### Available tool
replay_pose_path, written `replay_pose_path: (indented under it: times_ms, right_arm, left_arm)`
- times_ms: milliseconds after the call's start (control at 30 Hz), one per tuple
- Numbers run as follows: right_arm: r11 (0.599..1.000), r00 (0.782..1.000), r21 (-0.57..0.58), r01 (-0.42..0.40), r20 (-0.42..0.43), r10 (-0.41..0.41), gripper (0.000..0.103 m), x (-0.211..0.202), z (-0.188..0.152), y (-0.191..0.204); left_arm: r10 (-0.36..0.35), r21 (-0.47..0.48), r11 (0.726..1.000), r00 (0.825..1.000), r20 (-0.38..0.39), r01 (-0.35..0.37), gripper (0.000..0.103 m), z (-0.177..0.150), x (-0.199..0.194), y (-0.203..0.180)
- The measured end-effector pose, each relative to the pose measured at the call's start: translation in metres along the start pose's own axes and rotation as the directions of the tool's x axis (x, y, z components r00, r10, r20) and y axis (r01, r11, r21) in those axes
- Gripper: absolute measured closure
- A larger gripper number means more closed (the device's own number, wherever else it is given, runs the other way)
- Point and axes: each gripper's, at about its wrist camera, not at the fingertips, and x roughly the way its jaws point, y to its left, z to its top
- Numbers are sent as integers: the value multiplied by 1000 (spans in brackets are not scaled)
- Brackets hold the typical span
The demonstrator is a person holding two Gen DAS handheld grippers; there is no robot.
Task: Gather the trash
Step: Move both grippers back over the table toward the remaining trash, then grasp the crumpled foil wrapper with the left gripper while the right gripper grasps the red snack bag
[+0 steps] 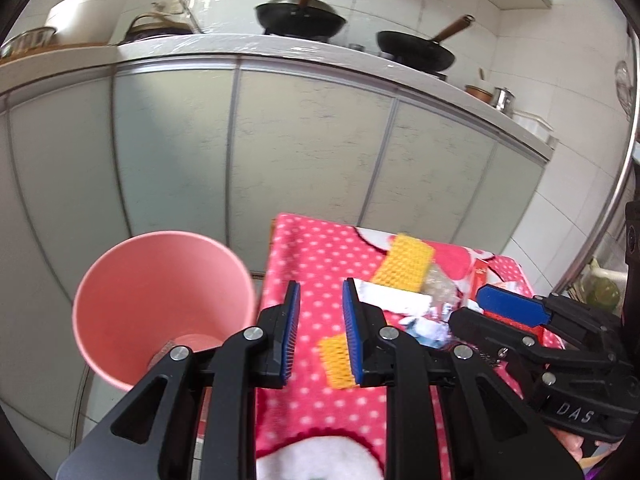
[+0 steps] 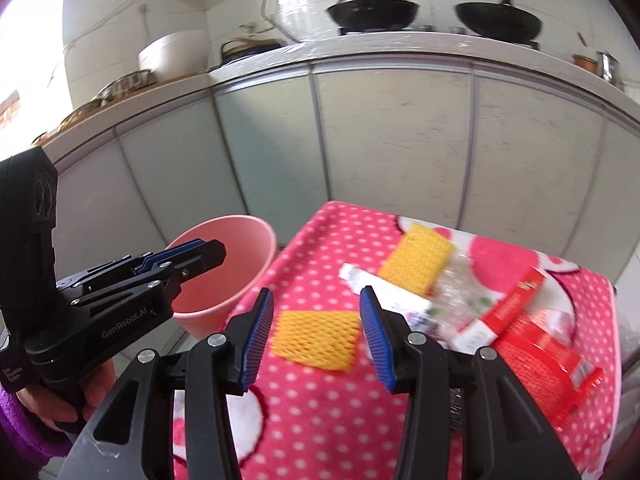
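A pink bin (image 1: 160,304) stands on the floor left of a table with a pink dotted cloth (image 1: 312,400); it also shows in the right wrist view (image 2: 236,272). On the cloth lie two yellow foam nets (image 2: 316,340) (image 2: 416,264), a white wrapper (image 2: 384,292), crumpled clear plastic (image 2: 460,292) and red packaging (image 2: 536,320). My left gripper (image 1: 320,300) is open and empty above the cloth's left edge, beside the bin. My right gripper (image 2: 316,300) is open and empty, just above the near yellow net.
Pale kitchen cabinets (image 1: 304,152) stand behind the table, with a counter holding two black woks (image 1: 300,16) (image 1: 416,50) and a white cooker (image 2: 176,56). A metal rail (image 1: 616,184) runs at the right.
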Motion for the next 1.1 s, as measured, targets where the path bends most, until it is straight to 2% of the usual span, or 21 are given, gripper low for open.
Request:
replay_pose_path:
  times_ms: [333,433,500,533,567,767,900,1100]
  right_arm:
    - [991,997,108,76,25,-79,58,-31,-13,-56]
    - [985,994,141,98,29,-103,52,-41,-19,-71]
    - [980,992,166,113,30,-119,51,-47,-22,-81]
    - [976,991,180,120,30,-128,50,-50,-24,-87]
    - [973,990,192,128,29,-136,50,-53,-26,-93]
    - [947,982,272,172,25,-186,49,-67,-36,-126]
    - [925,980,335,179,19,-197,41,-76,-43,-149]
    - [895,977,400,197,2,-215,38,-84,-54,-173]
  left_arm:
    - [-49,55,997,996,-79,53,82,-2,17,-40]
    - [-62,67,995,993,-101,69,81,-4,21,-52]
    - [-68,78,994,992,-104,77,78,-4,22,-58]
    - [-74,80,993,992,-104,82,70,-4,23,-60]
    - [-81,80,993,991,-103,90,66,-4,23,-62]
    - [-89,103,990,989,-116,101,66,-5,29,-77]
    - [-95,121,987,988,-122,110,66,-7,32,-84]
    - [-92,132,985,985,-143,111,66,-10,39,-89]
